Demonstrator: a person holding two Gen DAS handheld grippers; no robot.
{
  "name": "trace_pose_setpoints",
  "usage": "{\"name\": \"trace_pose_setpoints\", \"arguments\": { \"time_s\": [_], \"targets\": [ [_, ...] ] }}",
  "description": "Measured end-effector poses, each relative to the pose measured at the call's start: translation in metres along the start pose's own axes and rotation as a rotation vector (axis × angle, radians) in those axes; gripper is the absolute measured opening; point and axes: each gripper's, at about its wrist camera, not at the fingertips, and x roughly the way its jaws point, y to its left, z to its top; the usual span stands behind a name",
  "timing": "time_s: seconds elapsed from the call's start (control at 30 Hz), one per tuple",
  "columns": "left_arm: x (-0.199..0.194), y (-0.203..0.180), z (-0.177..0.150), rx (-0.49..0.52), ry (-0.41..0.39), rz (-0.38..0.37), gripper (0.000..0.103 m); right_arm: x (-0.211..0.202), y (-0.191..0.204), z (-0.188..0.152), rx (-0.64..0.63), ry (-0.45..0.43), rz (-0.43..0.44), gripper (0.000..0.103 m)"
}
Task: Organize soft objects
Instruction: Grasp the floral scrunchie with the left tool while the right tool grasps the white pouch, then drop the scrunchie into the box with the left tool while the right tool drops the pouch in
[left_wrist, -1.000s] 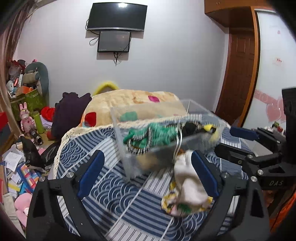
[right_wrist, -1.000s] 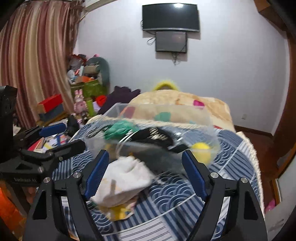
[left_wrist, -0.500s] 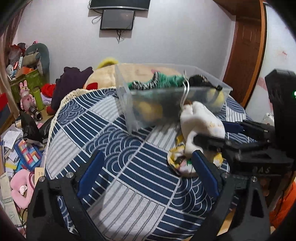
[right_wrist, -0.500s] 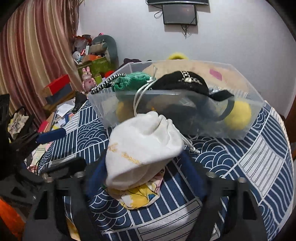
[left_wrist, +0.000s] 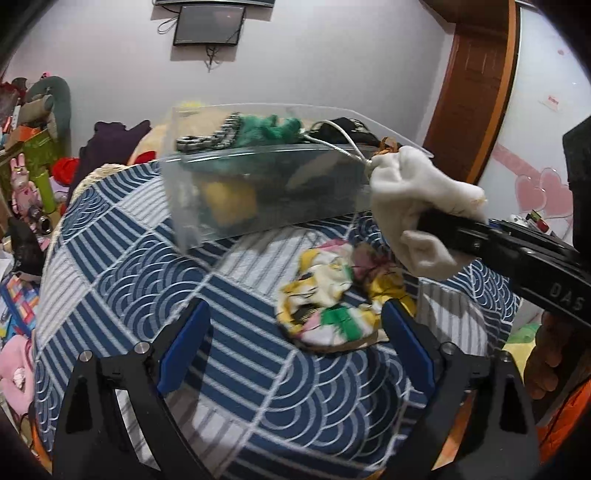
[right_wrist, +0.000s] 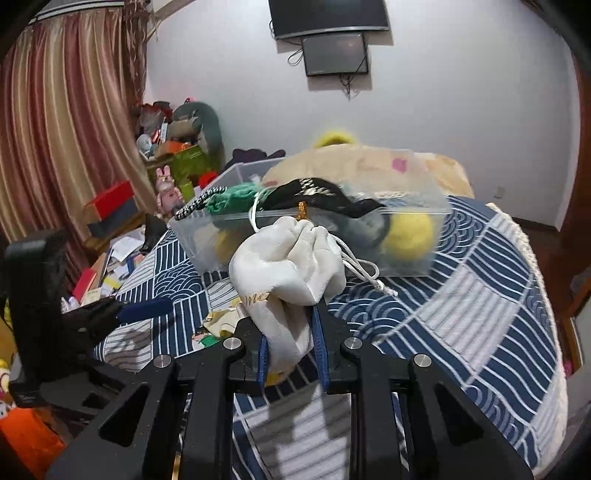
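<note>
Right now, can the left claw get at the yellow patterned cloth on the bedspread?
Probably yes: the left claw is open, and the yellow patterned cloth lies uncovered just ahead between its fingers; the white pouch is lifted clear.

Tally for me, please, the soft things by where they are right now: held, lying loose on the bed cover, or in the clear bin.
Held: 1, white drawstring pouch in the right gripper.
Loose on the cover: 1, yellow patterned pouch.
In the clear bin: at least 4, green knit, black item, two yellow balls.
Total: at least 6.
</note>
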Motion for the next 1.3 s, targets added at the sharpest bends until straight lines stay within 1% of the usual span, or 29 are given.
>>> {"name": "trace_pose_setpoints", "arguments": {
  "time_s": [0.07, 0.1, 0.13, 0.2, 0.23, 0.27, 0.3, 0.37, 0.43, 0.6, 0.7, 0.97, 1.07, 1.13, 1.2, 1.3],
  "targets": [
    [0.006, -0.004, 0.001, 0.008, 0.017, -0.018, 0.072, -0.003, -0.003, -0.001, 0.01, -0.007, -0.011, 0.018],
    [0.011, -0.005, 0.001, 0.009, 0.033, -0.029, 0.067, -0.004, -0.005, -0.001, 0.015, -0.009, -0.015, 0.018],
    [0.014, -0.006, 0.001, 0.01, 0.037, -0.037, 0.057, -0.004, -0.006, -0.002, 0.021, -0.012, -0.02, 0.018],
    [0.014, -0.009, 0.0, 0.018, 0.018, -0.033, 0.043, -0.004, -0.008, -0.002, 0.025, -0.013, -0.023, 0.018],
    [0.013, -0.01, 0.0, 0.024, 0.017, -0.044, 0.031, -0.004, -0.008, -0.002, 0.024, -0.014, -0.03, 0.018],
    [0.011, -0.011, 0.0, 0.026, 0.013, -0.05, 0.025, -0.004, -0.008, -0.001, 0.023, -0.016, -0.034, 0.018],
    [0.01, -0.011, -0.001, 0.028, 0.007, -0.048, 0.022, -0.006, -0.009, -0.001, 0.025, -0.018, -0.035, 0.018],
    [0.004, -0.011, 0.0, 0.042, -0.013, -0.031, 0.014, -0.01, -0.01, 0.0, 0.026, -0.025, -0.035, 0.018],
    [-0.003, -0.009, 0.001, 0.045, -0.026, -0.029, 0.011, -0.017, -0.013, 0.001, 0.021, -0.038, -0.041, 0.018],
    [-0.02, -0.003, 0.011, 0.037, -0.071, -0.012, 0.01, -0.031, -0.011, 0.01, 0.019, -0.086, -0.049, 0.018],
    [-0.034, 0.001, 0.019, 0.023, -0.092, -0.036, 0.01, -0.04, -0.011, 0.018, 0.012, -0.118, -0.059, 0.018],
    [-0.067, 0.004, 0.05, 0.031, -0.213, -0.005, 0.01, -0.05, -0.013, 0.045, -0.007, -0.189, -0.108, 0.018],
    [-0.073, 0.007, 0.063, 0.028, -0.25, 0.013, 0.01, -0.049, -0.013, 0.056, -0.017, -0.208, -0.126, 0.018],
    [-0.075, 0.01, 0.074, 0.033, -0.266, 0.041, 0.01, -0.045, -0.015, 0.066, -0.017, -0.216, -0.129, 0.018],
    [-0.072, 0.012, 0.083, 0.033, -0.264, 0.06, 0.01, -0.041, -0.017, 0.072, -0.011, -0.219, -0.119, 0.018],
    [-0.062, 0.018, 0.096, 0.03, -0.257, 0.079, 0.01, -0.032, -0.015, 0.082, -0.016, -0.222, -0.135, 0.018]
  ]
}}
